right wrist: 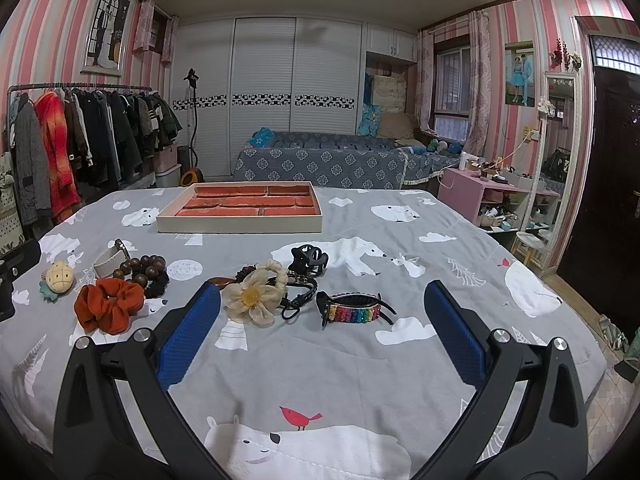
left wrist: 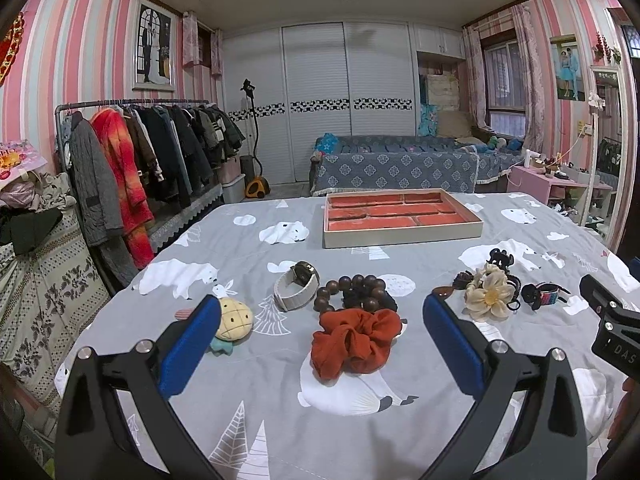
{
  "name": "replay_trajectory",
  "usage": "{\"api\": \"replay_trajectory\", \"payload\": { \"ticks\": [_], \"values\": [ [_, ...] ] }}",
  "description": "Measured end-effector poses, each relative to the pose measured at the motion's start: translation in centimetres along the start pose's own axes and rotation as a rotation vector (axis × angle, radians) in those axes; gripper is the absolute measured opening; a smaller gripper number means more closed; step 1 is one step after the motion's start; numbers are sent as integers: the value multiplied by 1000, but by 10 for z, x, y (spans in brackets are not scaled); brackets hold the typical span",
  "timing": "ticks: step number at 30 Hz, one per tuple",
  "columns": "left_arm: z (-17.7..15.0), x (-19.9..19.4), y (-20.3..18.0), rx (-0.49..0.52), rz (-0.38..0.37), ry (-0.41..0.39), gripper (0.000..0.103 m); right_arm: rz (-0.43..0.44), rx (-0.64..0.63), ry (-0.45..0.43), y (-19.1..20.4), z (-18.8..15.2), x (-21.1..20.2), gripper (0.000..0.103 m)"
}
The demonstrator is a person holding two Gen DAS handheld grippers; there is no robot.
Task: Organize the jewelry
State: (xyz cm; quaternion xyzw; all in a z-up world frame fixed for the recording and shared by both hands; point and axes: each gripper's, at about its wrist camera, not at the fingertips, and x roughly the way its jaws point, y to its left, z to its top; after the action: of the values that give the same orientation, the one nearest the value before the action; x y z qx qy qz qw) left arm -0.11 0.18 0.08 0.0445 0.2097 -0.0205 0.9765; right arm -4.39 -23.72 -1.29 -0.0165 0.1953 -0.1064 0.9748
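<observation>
Left wrist view: left gripper (left wrist: 322, 320) gapes wide over the scrunchie (left wrist: 355, 346); beads (left wrist: 352, 292) half hide a black tie. Right gripper (right wrist: 322, 320) is likewise spread, empty, behind the flower (right wrist: 252, 300) and rainbow clip (right wrist: 354, 312). Tray (right wrist: 240, 222) sits beyond, compartments hard to count.

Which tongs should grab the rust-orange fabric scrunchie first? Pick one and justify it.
Left. The rust-orange fabric scrunchie lies centred just ahead of the open left tongs; for the open right tongs it sits far off to their left.

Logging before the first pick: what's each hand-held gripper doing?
Left hand-held gripper: open, holding nothing.
Right hand-held gripper: open, holding nothing.
</observation>
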Motion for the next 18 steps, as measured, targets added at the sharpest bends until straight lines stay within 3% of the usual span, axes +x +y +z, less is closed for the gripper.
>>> {"api": "replay_trajectory", "payload": {
  "ticks": [18],
  "values": [
    [-1, 7, 1, -4, -6, 11, 99, 3, -5, 7, 0, -3, 2, 99]
  ]
}}
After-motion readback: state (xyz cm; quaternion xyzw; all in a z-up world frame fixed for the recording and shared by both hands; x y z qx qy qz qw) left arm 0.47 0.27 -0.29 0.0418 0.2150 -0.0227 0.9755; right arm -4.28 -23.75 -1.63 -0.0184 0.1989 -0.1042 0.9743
